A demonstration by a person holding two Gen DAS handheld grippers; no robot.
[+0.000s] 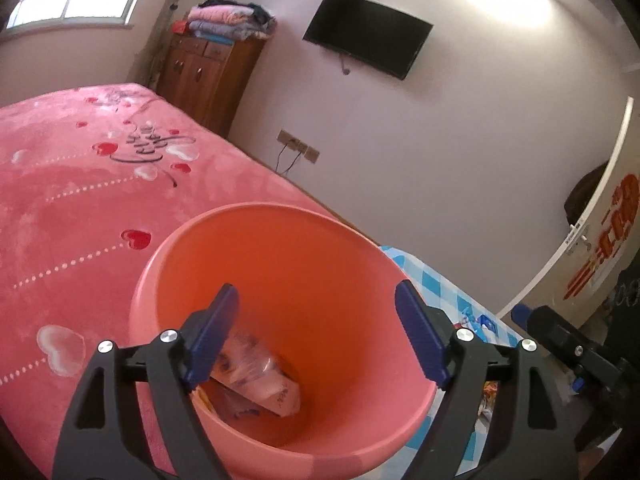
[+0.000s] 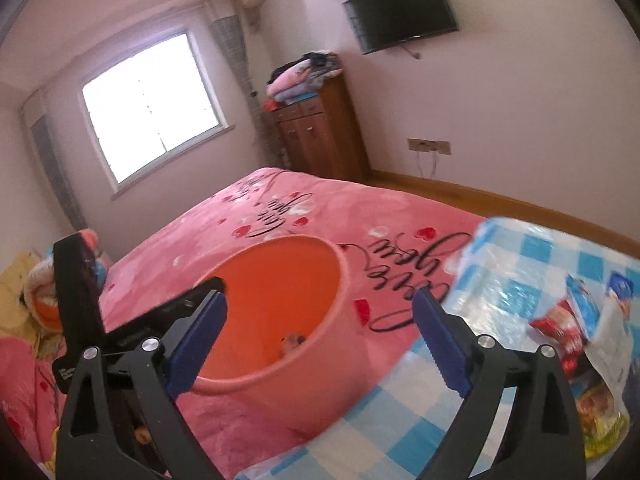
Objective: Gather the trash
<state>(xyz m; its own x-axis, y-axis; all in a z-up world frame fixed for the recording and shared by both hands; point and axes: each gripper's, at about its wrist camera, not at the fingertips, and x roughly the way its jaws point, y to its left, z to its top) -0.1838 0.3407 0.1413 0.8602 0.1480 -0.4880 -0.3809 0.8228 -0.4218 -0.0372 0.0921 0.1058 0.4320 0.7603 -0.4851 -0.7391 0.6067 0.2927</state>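
Observation:
A pink-orange plastic bucket (image 1: 304,280) stands on the pink bed; it also shows in the right wrist view (image 2: 280,292). A crumpled clear and pink wrapper (image 1: 260,380) lies at its bottom. My left gripper (image 1: 316,336) is open and empty, just above the bucket's mouth. My right gripper (image 2: 320,344) is open and empty, near the bucket's right side. Snack wrappers (image 2: 580,320) lie on the blue checked cloth (image 2: 520,272) at the right, beside my right gripper's right finger. The left gripper's body (image 2: 80,300) shows at the left of the right wrist view.
The pink heart-print bedspread (image 1: 80,200) covers the bed. A wooden cabinet (image 1: 208,76) with folded blankets stands by the far wall, with a TV (image 1: 368,36) beside it. A door (image 1: 600,240) is at the right. Pillows and bedding (image 2: 24,292) lie at the left.

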